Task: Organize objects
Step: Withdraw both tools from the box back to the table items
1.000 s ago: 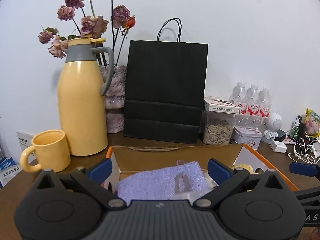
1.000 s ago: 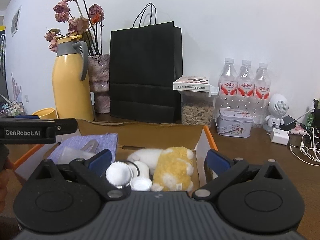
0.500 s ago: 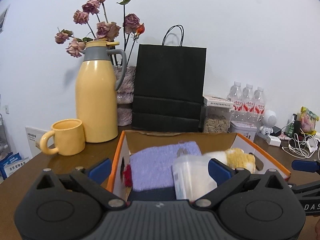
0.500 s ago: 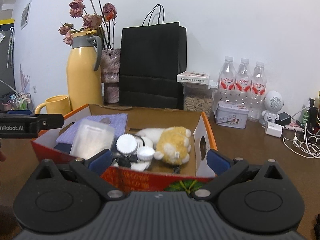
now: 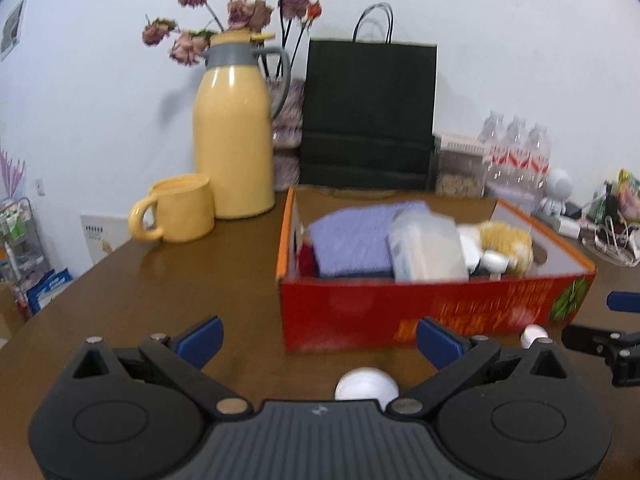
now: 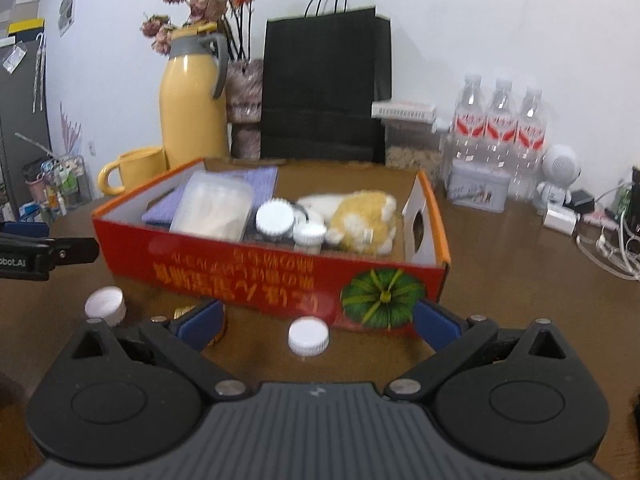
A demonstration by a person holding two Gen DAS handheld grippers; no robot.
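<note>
Both tongs are spread apart and empty. The small white cap (image 6: 309,336) sits on the surface dead ahead between your right tongs (image 6: 316,320), just short of the red box (image 6: 256,268). Right hand is nearer; the left tongs (image 5: 318,338) face the bigger cap (image 5: 366,384).

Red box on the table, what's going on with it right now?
A person holds a gripper in each hand, and both the left gripper and the right gripper are open and empty, in front of the red box. The box holds a purple cloth, a clear plastic container, white-capped jars and a plush toy. Two more white-capped items stand on the table outside the box, not yet packed.
</note>
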